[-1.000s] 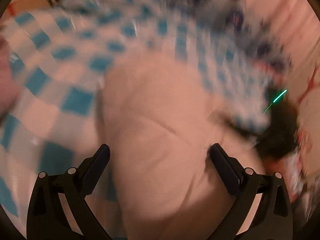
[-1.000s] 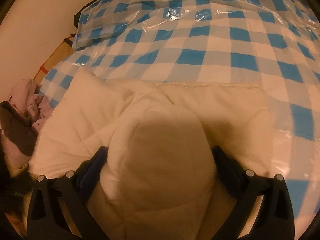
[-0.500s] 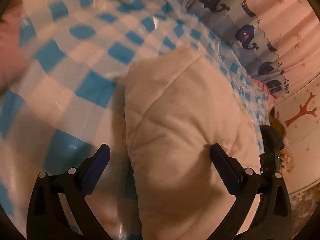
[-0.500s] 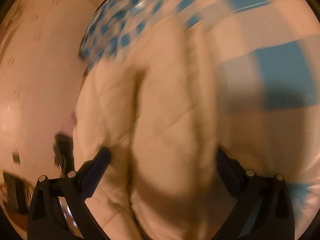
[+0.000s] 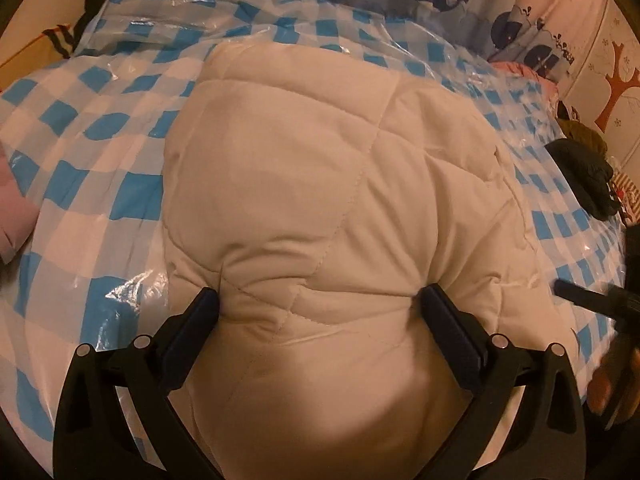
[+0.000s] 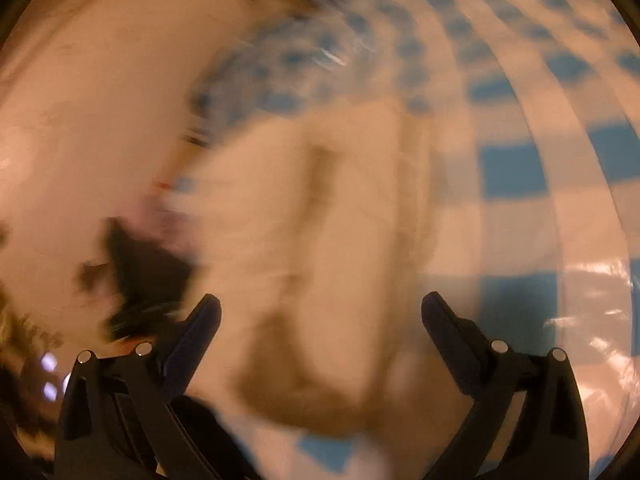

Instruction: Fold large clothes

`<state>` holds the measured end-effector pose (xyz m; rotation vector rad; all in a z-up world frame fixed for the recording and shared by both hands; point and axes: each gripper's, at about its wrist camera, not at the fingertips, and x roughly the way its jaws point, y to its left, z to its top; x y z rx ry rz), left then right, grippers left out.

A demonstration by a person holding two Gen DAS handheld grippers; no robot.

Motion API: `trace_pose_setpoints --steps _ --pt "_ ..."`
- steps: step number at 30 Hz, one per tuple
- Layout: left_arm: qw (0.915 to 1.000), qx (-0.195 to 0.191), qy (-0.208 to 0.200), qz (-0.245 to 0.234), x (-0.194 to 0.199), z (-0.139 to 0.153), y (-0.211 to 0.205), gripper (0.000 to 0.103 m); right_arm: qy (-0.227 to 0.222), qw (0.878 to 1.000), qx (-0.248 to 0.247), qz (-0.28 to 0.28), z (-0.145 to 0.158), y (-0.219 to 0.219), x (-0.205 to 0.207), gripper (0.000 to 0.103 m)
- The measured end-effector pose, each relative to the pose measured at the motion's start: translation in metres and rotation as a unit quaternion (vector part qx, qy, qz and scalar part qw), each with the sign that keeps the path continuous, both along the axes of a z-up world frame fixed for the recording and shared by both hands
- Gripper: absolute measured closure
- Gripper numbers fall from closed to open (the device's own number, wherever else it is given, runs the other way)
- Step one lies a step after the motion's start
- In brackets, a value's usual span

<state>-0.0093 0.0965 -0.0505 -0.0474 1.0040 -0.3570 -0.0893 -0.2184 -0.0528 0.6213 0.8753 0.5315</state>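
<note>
Left wrist: jacket [image 5: 320,208] between tool [image 5: 318,308] fingers.

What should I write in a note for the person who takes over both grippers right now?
Left gripper: fingers pressed into a thick bunch of the white quilted coat; counts as holding it.
Right gripper: fingers wide apart, nothing clearly between them. This view is blurred, so the grip is uncertain.
The coat lies bundled on the blue checked sheet, which has clear plastic over it. Dark clothes sit at the right edge in the left view.
Done: the coat looks bunched into a lump, not a neat fold.
Left: take the free side with the right gripper, lay it flat, and finish the fold.
</note>
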Motion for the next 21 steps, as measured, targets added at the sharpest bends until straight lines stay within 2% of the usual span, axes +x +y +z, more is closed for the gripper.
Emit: trace_pose_setpoints --steps 1,2,3,4,5,6,10,12,14,16,18,21 --pt "1.0000 -0.005 0.006 -0.001 0.002 0.004 0.002 0.006 -0.014 0.999 -0.014 0.026 0.006 0.016 -0.008 0.007" --pt "0.9998 -0.015 0.011 0.003 0.006 0.009 0.004 0.006 -0.004 0.997 -0.062 0.050 0.004 0.036 -0.009 0.007" --pt "0.9996 -0.024 0.009 0.010 0.007 0.015 0.008 0.006 0.018 0.989 -0.134 0.061 -0.007 0.056 -0.006 0.007" --pt "0.9993 -0.034 0.001 0.018 0.001 0.021 0.013 0.007 0.032 0.983 -0.168 0.061 -0.019 0.065 -0.003 0.006" --pt "0.9983 -0.050 -0.016 0.028 -0.012 0.030 0.018 0.007 0.048 0.982 -0.170 0.065 -0.037 0.068 0.001 0.006" --pt "0.9968 -0.060 -0.037 0.037 -0.026 0.037 0.022 0.007 0.065 0.986 -0.141 0.065 -0.055 0.062 0.005 0.006" --pt "0.9939 -0.045 -0.098 0.021 -0.075 0.041 0.009 0.007 0.049 0.984 -0.166 0.050 -0.048 0.062 -0.013 0.006" --pt "0.9955 0.001 -0.095 -0.001 -0.086 0.024 -0.013 0.006 0.047 0.983 -0.176 0.039 -0.040 0.059 -0.026 0.006" --pt "0.9920 0.065 -0.108 0.001 -0.089 0.010 -0.032 0.006 0.039 0.980 -0.192 0.024 -0.031 0.057 -0.038 0.006" --pt "0.9938 0.067 -0.088 0.002 -0.082 0.006 -0.034 0.006 0.007 0.979 -0.206 -0.001 -0.009 0.055 -0.052 0.006" --pt "0.9947 0.071 -0.074 -0.002 -0.077 0.012 -0.035 0.006 -0.038 0.981 -0.188 -0.022 0.021 0.050 -0.054 0.006" --pt "0.9931 0.083 -0.083 -0.007 -0.082 0.011 -0.035 0.006 -0.082 0.980 -0.179 -0.033 0.071 0.060 -0.022 0.006"
